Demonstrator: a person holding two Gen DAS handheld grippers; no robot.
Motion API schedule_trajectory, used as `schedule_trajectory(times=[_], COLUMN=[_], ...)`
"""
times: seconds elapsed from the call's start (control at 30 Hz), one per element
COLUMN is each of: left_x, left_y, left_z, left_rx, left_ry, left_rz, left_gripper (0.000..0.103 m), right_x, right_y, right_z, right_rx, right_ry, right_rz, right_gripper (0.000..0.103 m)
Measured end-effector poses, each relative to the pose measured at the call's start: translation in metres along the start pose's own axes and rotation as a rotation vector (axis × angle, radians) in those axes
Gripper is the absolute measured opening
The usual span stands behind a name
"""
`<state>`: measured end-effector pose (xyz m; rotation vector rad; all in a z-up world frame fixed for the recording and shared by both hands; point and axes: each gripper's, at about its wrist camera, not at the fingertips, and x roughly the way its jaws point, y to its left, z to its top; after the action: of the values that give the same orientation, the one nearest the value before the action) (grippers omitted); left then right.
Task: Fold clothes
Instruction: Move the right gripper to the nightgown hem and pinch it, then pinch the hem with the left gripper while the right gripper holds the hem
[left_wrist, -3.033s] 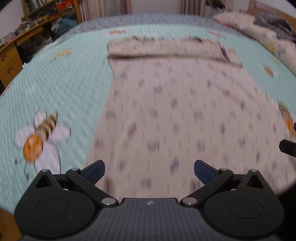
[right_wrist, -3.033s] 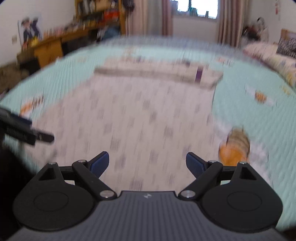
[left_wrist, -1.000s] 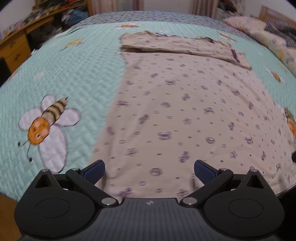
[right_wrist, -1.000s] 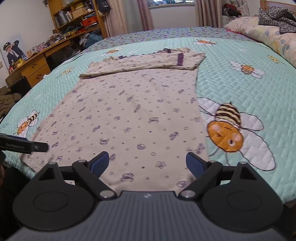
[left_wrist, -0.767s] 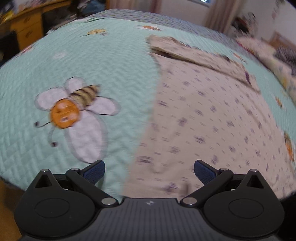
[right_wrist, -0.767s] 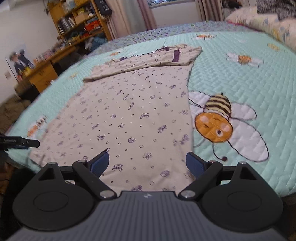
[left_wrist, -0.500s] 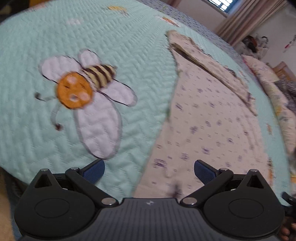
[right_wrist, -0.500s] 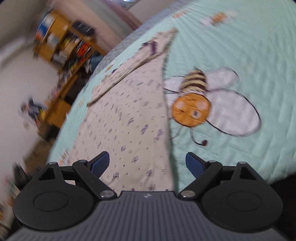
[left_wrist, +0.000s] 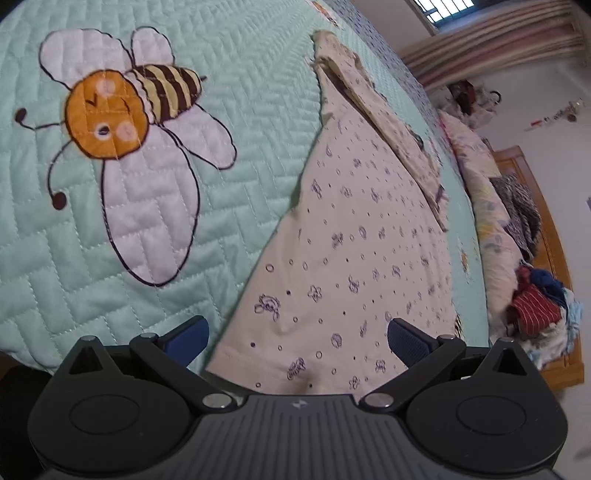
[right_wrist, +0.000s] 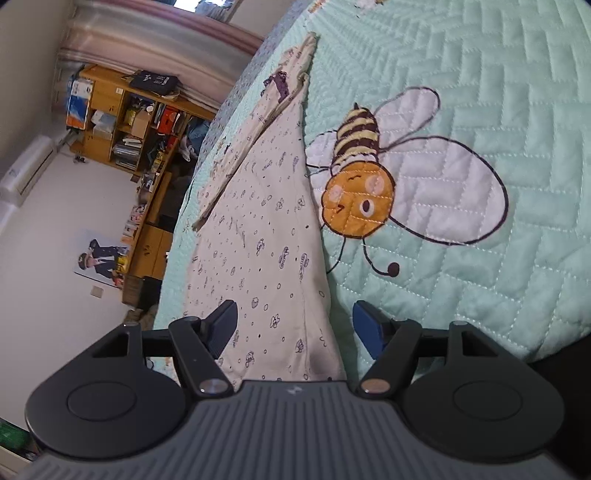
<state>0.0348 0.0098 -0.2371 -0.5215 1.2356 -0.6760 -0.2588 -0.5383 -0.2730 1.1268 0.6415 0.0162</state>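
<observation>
A cream garment with small purple prints lies flat on the mint quilted bedspread, its far end folded over into a band. My left gripper is open at the garment's near left corner, its jaws astride the hem. In the right wrist view the garment lies left of an embroidered bee. My right gripper is open, partly narrowed, astride the garment's near right corner. The cloth is not pinched in either one.
A bee patch lies left of the garment. Pillows and a pile of clothes lie at the bed's right side. A wooden bookshelf and desk stand beyond the bed's left edge.
Both grippers have tilted outward and dropped to the garment's near corners, left to the left corner, right to the right one. The right jaws have narrowed.
</observation>
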Motion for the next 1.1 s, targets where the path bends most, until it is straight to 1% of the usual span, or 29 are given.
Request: schedule_trajectory(times=[0.07, 0.13, 0.27, 0.3, 0.33, 0.37, 0.4, 0.43, 0.47, 0.53, 0.6, 0.73, 0.8, 0.83, 0.87, 0.9, 0.93, 0.97, 1.0, 1.03, 1.1], left_x=[0.002, 0.006, 0.012, 0.01, 0.009, 0.01, 0.011, 0.012, 0.013, 0.015, 0.013, 0.016, 0.018, 0.019, 0.021, 0.022, 0.023, 0.023, 0.018, 0.015, 0.011], left_y=[-0.001, -0.003, -0.005, -0.002, -0.001, 0.0, 0.0, -0.001, -0.001, -0.001, 0.002, 0.002, 0.001, 0.001, 0.0, 0.0, 0.0, 0.0, 0.003, 0.004, 0.001], left_z=[0.001, 0.0, -0.002, -0.003, -0.003, -0.003, -0.004, -0.005, -0.005, -0.007, -0.011, -0.011, -0.01, -0.009, -0.009, -0.008, -0.008, -0.008, -0.011, -0.013, -0.012], left_rx=[0.004, 0.012, 0.008, 0.004, -0.003, -0.01, -0.018, -0.025, -0.033, -0.048, -0.054, -0.066, -0.074, -0.077, -0.081, -0.085, -0.089, -0.092, -0.095, -0.095, -0.094], left_ry=[0.009, 0.013, 0.024, 0.027, 0.027, 0.028, 0.029, 0.031, 0.032, 0.035, 0.038, 0.025, 0.015, 0.01, 0.005, 0.0, -0.005, -0.007, -0.01, -0.018, -0.039], left_rz=[-0.015, -0.026, -0.064, -0.071, -0.076, -0.085, -0.095, -0.104, -0.114, -0.134, -0.141, -0.127, -0.119, -0.114, -0.11, -0.106, -0.102, -0.097, -0.089, -0.079, -0.082], left_gripper=[0.102, 0.102, 0.102, 0.102, 0.102, 0.102, 0.101, 0.098, 0.094, 0.091, 0.09, 0.087, 0.085, 0.082, 0.073, 0.066, 0.045, 0.02, 0.012, 0.011, 0.009], right_x=[0.001, 0.002, 0.004, 0.005, 0.006, 0.007, 0.01, 0.012, 0.014, 0.017, 0.018, 0.016, 0.013, 0.012, 0.013, 0.014, 0.014, 0.015, 0.015, 0.016, 0.015], right_y=[-0.001, -0.002, -0.001, -0.001, -0.001, 0.0, 0.001, 0.003, 0.005, 0.01, 0.012, 0.01, 0.009, 0.009, 0.011, 0.013, 0.014, 0.016, 0.018, 0.02, 0.024], right_z=[0.0, 0.0, -0.004, -0.005, -0.006, -0.007, -0.007, -0.008, -0.01, -0.012, -0.015, -0.017, -0.018, -0.019, -0.019, -0.02, -0.02, -0.021, -0.021, -0.021, -0.02], right_rx=[0.01, 0.019, 0.025, 0.027, 0.029, 0.028, 0.024, 0.019, 0.013, 0.007, 0.004, 0.017, 0.02, 0.015, 0.004, -0.007, -0.017, -0.028, -0.037, -0.042, -0.042], right_ry=[0.023, 0.044, 0.068, 0.074, 0.08, 0.089, 0.1, 0.111, 0.119, 0.126, 0.128, 0.107, 0.1, 0.099, 0.101, 0.102, 0.103, 0.104, 0.101, 0.095, 0.079], right_rz=[-0.004, -0.007, -0.008, -0.008, -0.008, -0.011, -0.017, -0.021, -0.021, -0.011, -0.007, -0.062, -0.053, -0.053, -0.058, -0.063, -0.068, -0.074, -0.076, -0.075, -0.063], right_gripper=[0.062, 0.054, 0.049, 0.046, 0.038, 0.033, 0.025, 0.021, 0.019, 0.016, 0.016, 0.018, 0.02, 0.02, 0.02, 0.015, 0.007, 0.006, 0.006, 0.006, 0.005])
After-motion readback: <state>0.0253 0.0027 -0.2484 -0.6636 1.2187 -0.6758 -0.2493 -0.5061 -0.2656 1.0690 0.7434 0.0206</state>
